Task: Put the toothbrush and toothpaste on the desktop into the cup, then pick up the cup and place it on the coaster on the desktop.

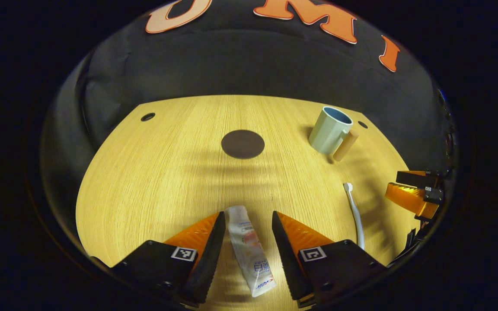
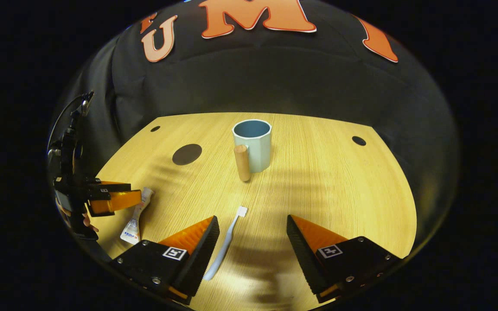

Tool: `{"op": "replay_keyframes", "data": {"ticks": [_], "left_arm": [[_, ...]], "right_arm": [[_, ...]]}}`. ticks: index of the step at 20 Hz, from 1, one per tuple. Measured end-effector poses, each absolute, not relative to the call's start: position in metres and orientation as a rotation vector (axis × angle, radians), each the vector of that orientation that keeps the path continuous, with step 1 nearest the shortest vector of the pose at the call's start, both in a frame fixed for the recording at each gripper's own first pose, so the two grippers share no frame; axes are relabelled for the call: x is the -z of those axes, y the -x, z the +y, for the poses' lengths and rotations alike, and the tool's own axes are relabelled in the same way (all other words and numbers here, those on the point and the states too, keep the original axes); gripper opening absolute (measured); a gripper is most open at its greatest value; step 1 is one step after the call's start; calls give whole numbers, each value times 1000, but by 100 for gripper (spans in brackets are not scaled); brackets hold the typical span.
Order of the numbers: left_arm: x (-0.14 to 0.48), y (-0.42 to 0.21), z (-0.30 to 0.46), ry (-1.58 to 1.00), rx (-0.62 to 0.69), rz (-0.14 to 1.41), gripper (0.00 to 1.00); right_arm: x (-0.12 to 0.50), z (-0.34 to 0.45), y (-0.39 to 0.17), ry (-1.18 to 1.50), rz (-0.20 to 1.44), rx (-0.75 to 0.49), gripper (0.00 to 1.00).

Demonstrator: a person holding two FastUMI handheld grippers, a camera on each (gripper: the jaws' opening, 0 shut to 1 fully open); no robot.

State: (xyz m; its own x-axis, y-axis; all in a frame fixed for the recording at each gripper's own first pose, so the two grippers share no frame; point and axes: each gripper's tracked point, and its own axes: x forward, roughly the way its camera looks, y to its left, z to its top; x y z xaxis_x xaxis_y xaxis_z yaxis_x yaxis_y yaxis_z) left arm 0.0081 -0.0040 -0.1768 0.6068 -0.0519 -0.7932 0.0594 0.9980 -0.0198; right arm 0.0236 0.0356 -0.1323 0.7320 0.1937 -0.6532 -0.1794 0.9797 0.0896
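Note:
A white toothpaste tube [image 1: 249, 250] lies on the wooden desktop [image 1: 180, 181] between the fingers of my left gripper [image 1: 248, 215], which is open and straddles it without touching. A white toothbrush [image 1: 355, 211] lies to its right. The pale blue cup [image 1: 329, 129] with a wooden handle stands upright at the back right, and a dark round coaster [image 1: 243, 144] lies mid-table. In the right gripper view my right gripper [image 2: 253, 222] is open above the toothbrush [image 2: 225, 242], whose head points toward the cup [image 2: 253, 144]. The left gripper [image 2: 115, 198] hangs over the toothpaste [image 2: 135, 216], left of the coaster [image 2: 187, 154].
Small dark holes [image 1: 148, 116] mark the desktop's back corners. The black cloth wall rises behind the table. The right gripper [image 1: 413, 194] sits at the desk's right edge in the left gripper view. A hand [image 2: 76, 216] holds the left gripper.

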Motion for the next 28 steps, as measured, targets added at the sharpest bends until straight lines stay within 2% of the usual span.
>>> {"op": "replay_keyframes", "data": {"ticks": [1,2,3,5,6,8,11,16,21,24,25,26,28], "left_arm": [[181,-7,-2,-8,53,945,68],[184,-4,0,-9,48,973,73],[189,-3,1,-10,41,996,73],[194,1,1,-5,30,1044,66],[194,0,3,-12,25,1063,55],[195,-1,8,-16,11,1092,60],[199,3,5,-20,-12,1132,53],[211,8,-4,-30,-24,1149,45],[213,7,-9,-26,2,1128,31],[211,5,-10,-22,15,1104,30],[214,8,-11,-22,24,1112,24],[213,4,-11,-23,22,1103,24],[216,3,-19,-2,43,1098,17]], "right_arm": [[136,37,-24,-25,741,-210,94],[138,38,-24,-26,751,-214,93],[140,37,-26,-23,763,-212,92],[147,39,-25,-23,789,-212,92],[151,40,-26,-29,802,-215,91],[157,47,-25,-43,824,-228,90],[163,52,-24,-39,851,-232,90],[172,59,-20,-46,898,-243,89],[176,60,-19,-44,921,-242,88],[180,64,-18,-50,939,-240,87],[181,65,-17,-47,944,-240,87],[183,65,-17,-44,948,-238,87],[186,69,-16,-46,962,-236,84]]}}
